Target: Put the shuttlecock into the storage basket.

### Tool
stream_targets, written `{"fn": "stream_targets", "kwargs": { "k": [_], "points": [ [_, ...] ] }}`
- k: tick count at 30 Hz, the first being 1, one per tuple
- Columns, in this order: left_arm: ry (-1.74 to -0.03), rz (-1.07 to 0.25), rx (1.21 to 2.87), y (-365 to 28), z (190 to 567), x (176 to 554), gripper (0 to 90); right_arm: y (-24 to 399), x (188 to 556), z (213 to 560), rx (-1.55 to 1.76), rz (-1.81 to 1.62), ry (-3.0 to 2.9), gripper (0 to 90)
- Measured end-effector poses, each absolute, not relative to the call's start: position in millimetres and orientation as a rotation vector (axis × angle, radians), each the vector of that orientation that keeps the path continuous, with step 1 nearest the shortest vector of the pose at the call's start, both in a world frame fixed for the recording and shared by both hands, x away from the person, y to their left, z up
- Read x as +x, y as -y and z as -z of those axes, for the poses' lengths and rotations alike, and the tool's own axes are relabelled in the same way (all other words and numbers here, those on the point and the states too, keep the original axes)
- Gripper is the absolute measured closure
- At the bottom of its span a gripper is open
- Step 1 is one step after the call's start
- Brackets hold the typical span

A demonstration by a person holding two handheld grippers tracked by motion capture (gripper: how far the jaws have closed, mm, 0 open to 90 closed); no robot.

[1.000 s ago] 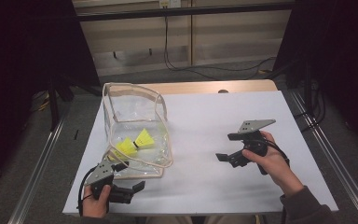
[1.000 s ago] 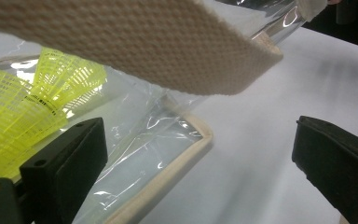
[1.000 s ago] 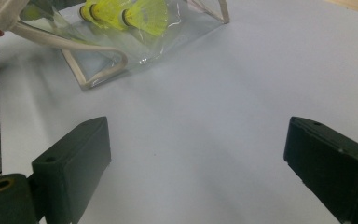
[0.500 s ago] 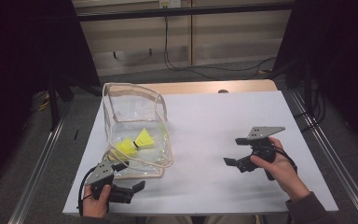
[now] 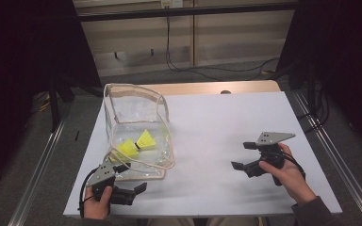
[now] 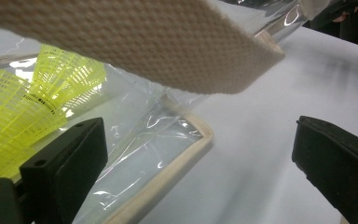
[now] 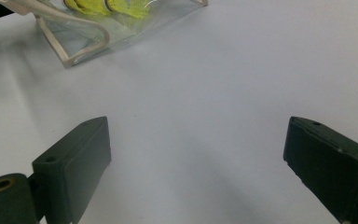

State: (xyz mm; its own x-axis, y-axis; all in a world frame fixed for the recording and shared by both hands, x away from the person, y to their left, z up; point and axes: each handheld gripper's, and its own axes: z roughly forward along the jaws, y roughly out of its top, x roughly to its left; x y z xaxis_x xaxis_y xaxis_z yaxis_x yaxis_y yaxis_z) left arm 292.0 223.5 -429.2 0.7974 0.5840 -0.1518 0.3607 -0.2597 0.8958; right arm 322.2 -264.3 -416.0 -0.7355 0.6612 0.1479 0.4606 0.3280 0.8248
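Shuttlecocks [image 5: 137,143] in bag [image 5: 122,101] on table [image 5: 217,122]

White table sheet [image 5: 217,122] laid over a wooden top, a strip of bare wood [image 5: 207,88] showing along the far edge. Metal rails [image 5: 37,165] down both sides, grey floor beyond. Behind the table, pale wall panels [image 5: 235,40] with black cables [image 5: 179,61] hanging down and trailing along the floor, dark curtains [image 5: 23,52] at either side.
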Motion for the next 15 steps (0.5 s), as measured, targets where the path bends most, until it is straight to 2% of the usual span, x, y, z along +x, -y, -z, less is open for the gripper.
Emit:
{"fn": "stream_targets", "kwargs": {
  "k": [15],
  "points": [
    [-0.716, -0.252, 1.881, -223, 429, 292, 3.1, 276, 314, 424, 1.04, -1.364, -2.352, 6.5]
  ]
}}
